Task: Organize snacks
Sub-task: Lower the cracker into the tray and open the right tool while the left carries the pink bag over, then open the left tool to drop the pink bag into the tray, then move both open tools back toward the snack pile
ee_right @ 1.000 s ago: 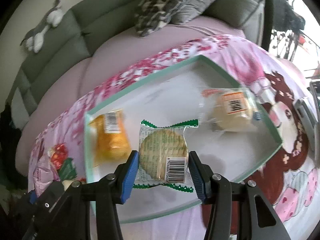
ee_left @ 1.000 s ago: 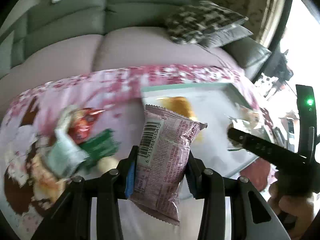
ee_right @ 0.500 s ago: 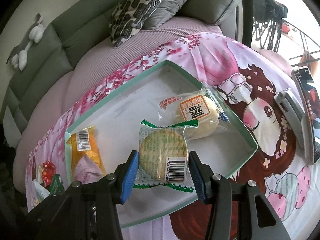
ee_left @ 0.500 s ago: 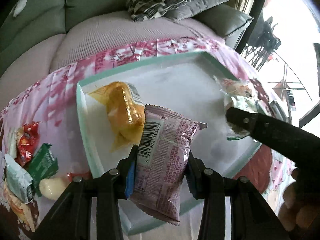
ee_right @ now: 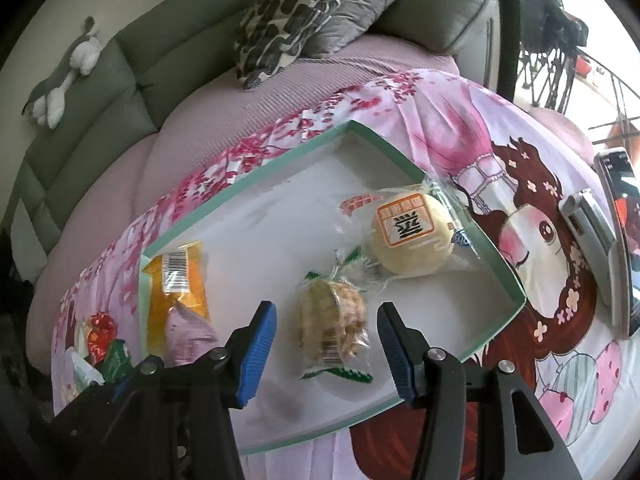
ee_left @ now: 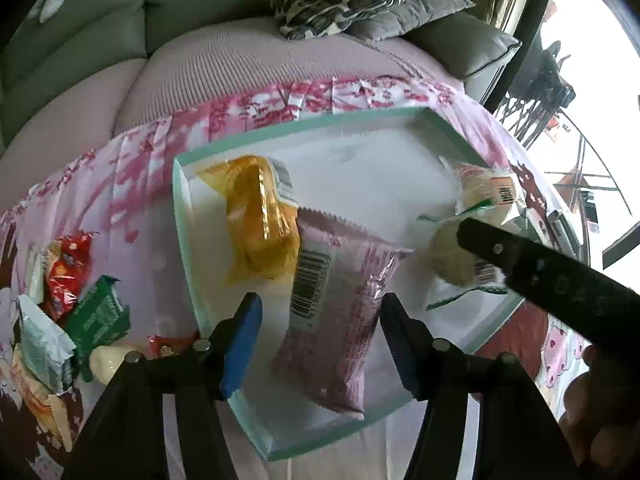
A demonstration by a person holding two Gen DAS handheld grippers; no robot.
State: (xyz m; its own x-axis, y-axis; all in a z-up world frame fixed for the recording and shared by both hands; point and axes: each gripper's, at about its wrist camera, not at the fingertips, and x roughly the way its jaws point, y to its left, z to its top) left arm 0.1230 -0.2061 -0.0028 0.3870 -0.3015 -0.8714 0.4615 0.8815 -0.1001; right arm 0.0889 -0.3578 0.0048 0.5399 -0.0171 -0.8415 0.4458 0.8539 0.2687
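A white tray with a green rim (ee_left: 188, 264) (ee_right: 496, 252) lies on the pink cloth. My left gripper (ee_left: 320, 344) is open above a pink snack packet (ee_left: 336, 312) that lies in the tray beside an orange packet (ee_left: 256, 224). My right gripper (ee_right: 326, 352) is open above a clear-wrapped round cookie (ee_right: 330, 320) lying in the tray. A wrapped pale bun (ee_right: 412, 236) sits at the tray's right end. The pink packet (ee_right: 188, 332) and the orange packet (ee_right: 176, 292) also show in the right wrist view.
A pile of loose snacks (ee_left: 68, 312) lies on the cloth left of the tray. A phone (ee_right: 620, 240) and a silver device (ee_right: 592, 228) lie at the right. Sofa cushions (ee_right: 304, 12) are behind. The right gripper's arm (ee_left: 552, 284) crosses the left wrist view.
Both grippers have opened. The pink packet and the cookie have dropped out of the fingers and now lie in the tray.
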